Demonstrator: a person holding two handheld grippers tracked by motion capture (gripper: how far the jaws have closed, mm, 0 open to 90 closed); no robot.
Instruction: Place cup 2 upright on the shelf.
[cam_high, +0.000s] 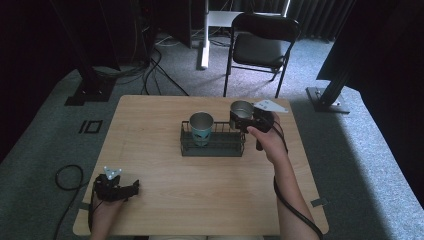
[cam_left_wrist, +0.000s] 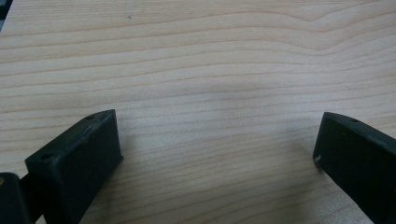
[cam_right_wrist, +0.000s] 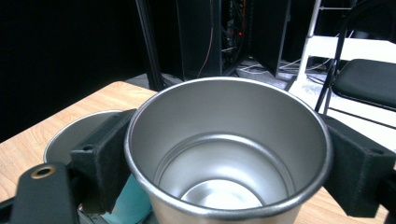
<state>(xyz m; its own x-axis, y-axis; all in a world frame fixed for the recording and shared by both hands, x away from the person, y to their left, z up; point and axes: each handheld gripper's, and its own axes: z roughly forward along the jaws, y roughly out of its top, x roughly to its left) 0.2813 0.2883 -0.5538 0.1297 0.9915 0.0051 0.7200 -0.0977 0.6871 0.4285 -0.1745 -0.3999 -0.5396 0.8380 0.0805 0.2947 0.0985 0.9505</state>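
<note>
Steel cup (cam_right_wrist: 229, 154) sits upright, clamped between the right gripper (cam_high: 248, 120)'s jaws just above the wire rack (cam_high: 212, 145)'s right end — the free slot lies directly below, beside the teal cup (cam_high: 201, 128). Left gripper (cam_left_wrist: 217, 154) rests wide open, holding nothing, on the table (cam_high: 210, 200), well apart.

In the right gripper view, the shiny steel cup (cam_right_wrist: 229, 154) clamped between the black jaws is cut off at the bottom edge, so its base is unseen. It hides most of the teal-banded steel cup (cam_right_wrist: 79, 135) behind. In the high view, the black wire rack (cam_high: 212, 145) screens that cup's foot.
</note>
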